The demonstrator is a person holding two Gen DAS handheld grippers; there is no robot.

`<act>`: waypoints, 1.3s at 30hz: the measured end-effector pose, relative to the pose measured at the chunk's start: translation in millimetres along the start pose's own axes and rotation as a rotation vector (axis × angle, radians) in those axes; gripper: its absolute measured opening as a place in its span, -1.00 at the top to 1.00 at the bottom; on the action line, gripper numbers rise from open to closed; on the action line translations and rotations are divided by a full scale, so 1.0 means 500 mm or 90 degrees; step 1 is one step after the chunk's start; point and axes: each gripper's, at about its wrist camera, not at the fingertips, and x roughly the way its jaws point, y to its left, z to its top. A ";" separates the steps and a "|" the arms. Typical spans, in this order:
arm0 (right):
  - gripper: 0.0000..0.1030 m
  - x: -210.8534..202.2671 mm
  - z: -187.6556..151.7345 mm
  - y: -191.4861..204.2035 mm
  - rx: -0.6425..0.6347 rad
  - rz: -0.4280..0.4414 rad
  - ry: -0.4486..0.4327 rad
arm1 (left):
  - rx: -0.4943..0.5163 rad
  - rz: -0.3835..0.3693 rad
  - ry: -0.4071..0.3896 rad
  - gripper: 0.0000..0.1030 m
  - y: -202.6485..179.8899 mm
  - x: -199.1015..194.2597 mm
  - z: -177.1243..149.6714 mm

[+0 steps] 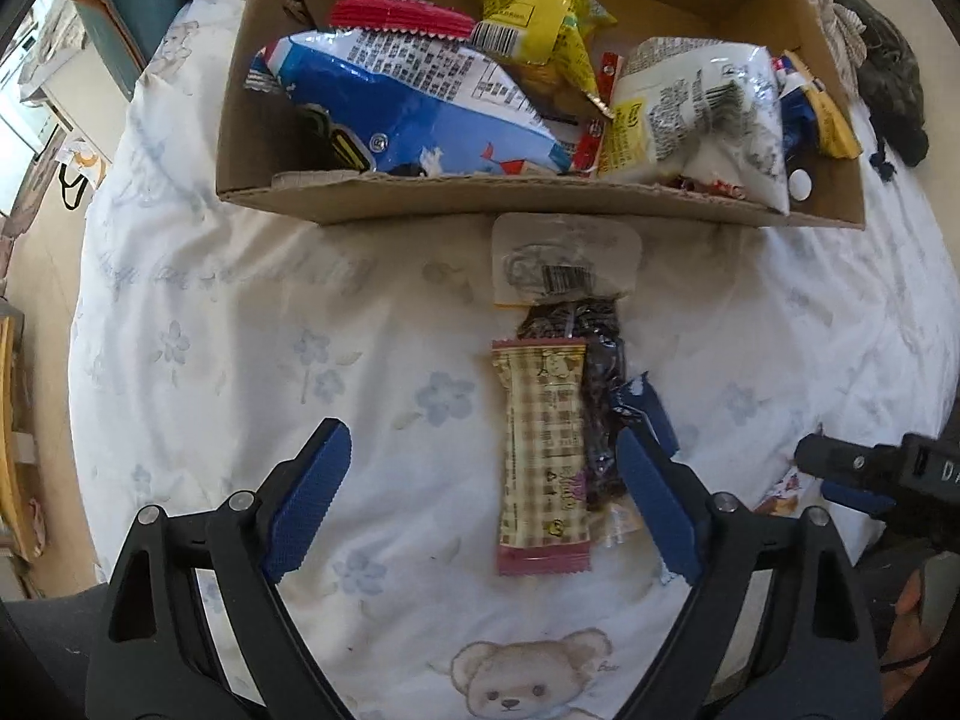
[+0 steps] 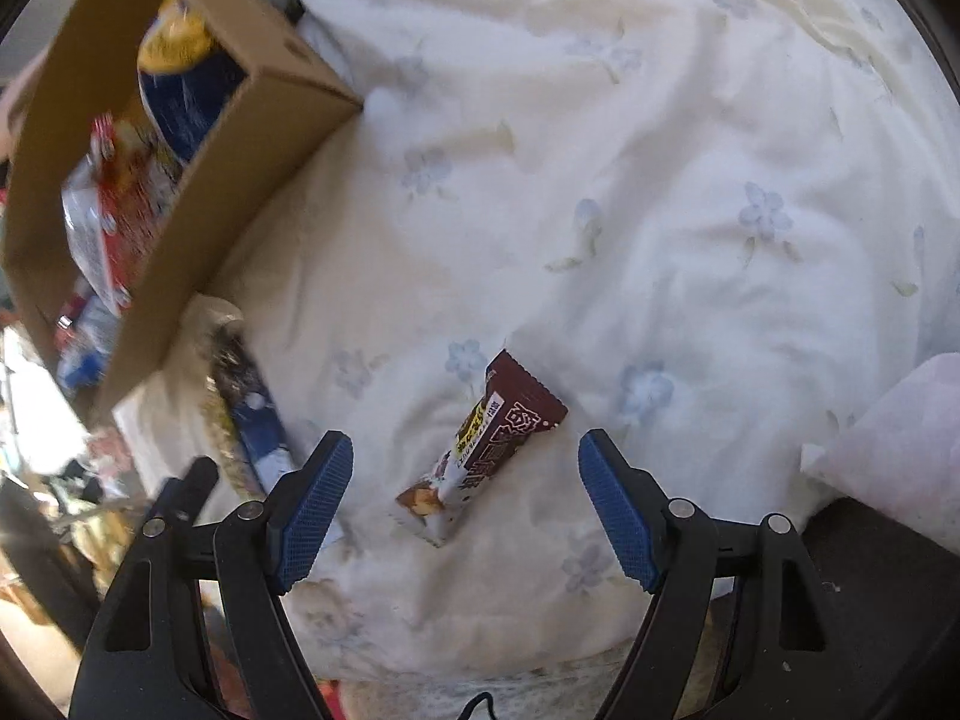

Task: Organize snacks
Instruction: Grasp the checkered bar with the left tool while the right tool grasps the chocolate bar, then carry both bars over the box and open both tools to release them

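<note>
The white floral bedsheet [image 1: 252, 312] fills pretty much everything under both tools, with a teddy bear print [image 1: 522, 678] right below the left gripper [image 1: 483, 498]. Ahead of that gripper sits the cardboard box [image 1: 480, 198], already stuffed with bags: a big blue and white one [image 1: 414, 102], a white one [image 1: 702, 114], a yellow one [image 1: 540, 24] and a red one [image 1: 396, 15] further back. The near box wall stands between the gripper and those bags.

Closer in, a clear packet of dark snacks [image 1: 576, 300] lies just in front of the box wall, and a beige checked snack bar [image 1: 543, 456] lies partly over it, sitting between the left gripper's spread jaws but closer to the right-hand pad. Nothing is pinched (the pads look clear of the wrapper). A blue wrapper [image 1: 645, 408] pokes out behind that same pad.

The right gripper [image 2: 465, 501] is also wide open, with a brown chocolate bar [image 2: 489, 447] lying loose on the sheet between its fingers. The box [image 2: 198, 228] is off to its upper left, and a white pillow corner [image 2: 894, 468] sits to its right.
</note>
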 end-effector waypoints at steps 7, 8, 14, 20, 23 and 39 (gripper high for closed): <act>-0.23 0.031 -0.017 0.061 -0.099 -0.056 0.000 | 0.021 0.000 0.023 -0.71 -0.012 0.019 -0.009; -0.19 0.034 -0.020 0.067 -0.115 -0.065 -0.001 | 0.023 0.001 0.024 -0.71 -0.013 0.022 -0.010; 0.49 0.037 -0.039 0.104 -0.200 -0.103 -0.023 | 0.004 -0.005 0.042 -0.31 -0.015 0.054 -0.014; 0.66 0.025 -0.060 0.135 -0.235 -0.081 -0.052 | 0.012 -0.003 0.064 0.13 -0.014 0.075 -0.025; 0.66 0.006 -0.064 0.145 -0.244 -0.054 -0.067 | 0.016 -0.015 0.071 0.50 -0.017 0.079 -0.027; 0.66 -0.098 -0.045 0.136 -0.251 0.057 -0.163 | -0.051 -0.022 0.025 0.55 0.055 0.014 -0.026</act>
